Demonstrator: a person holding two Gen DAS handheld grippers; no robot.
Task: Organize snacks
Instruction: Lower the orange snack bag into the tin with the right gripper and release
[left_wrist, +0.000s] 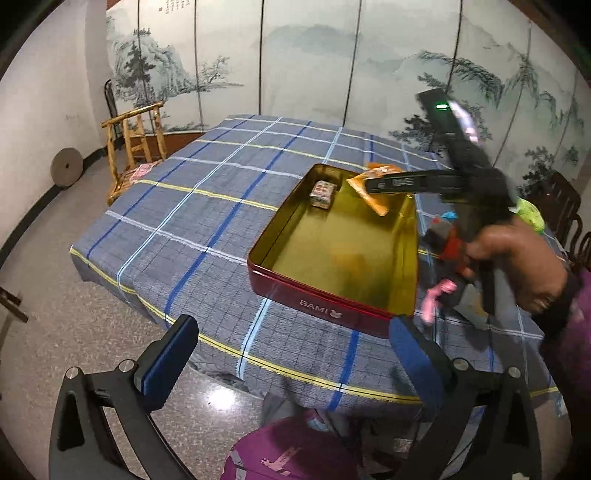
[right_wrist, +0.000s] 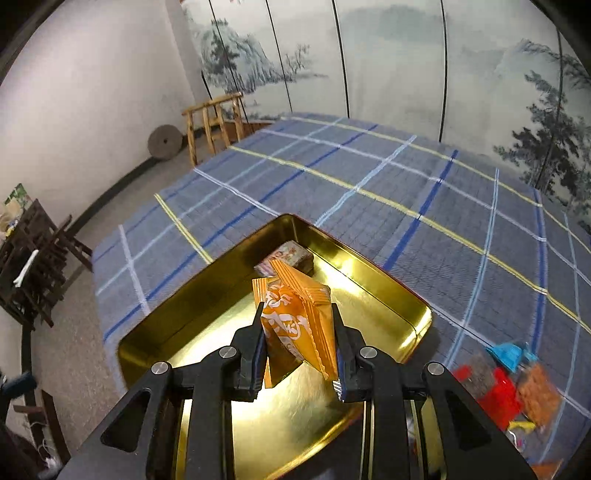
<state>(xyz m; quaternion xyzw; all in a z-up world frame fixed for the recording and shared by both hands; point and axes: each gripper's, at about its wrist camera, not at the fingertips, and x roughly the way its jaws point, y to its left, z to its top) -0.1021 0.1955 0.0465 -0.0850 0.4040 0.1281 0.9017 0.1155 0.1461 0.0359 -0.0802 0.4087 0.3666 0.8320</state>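
A red tin with a gold inside (left_wrist: 317, 306) (right_wrist: 388, 280) sits on the checked blue tablecloth. A small wrapped snack block (left_wrist: 323, 192) (right_wrist: 286, 256) lies in its far corner. My right gripper (right_wrist: 297, 332) (left_wrist: 373, 182) is shut on an orange snack packet (right_wrist: 295, 325) (left_wrist: 373, 195) and holds it above the tin's far part. My left gripper (left_wrist: 291, 354) is open and empty, low at the table's near edge, in front of the tin.
Loose snacks in red, blue, orange and pink wrappers (right_wrist: 509, 387) (left_wrist: 439, 295) lie on the cloth right of the tin. A wooden chair (left_wrist: 136, 147) stands at the table's far left. A purple bag (left_wrist: 295, 450) sits below the near edge.
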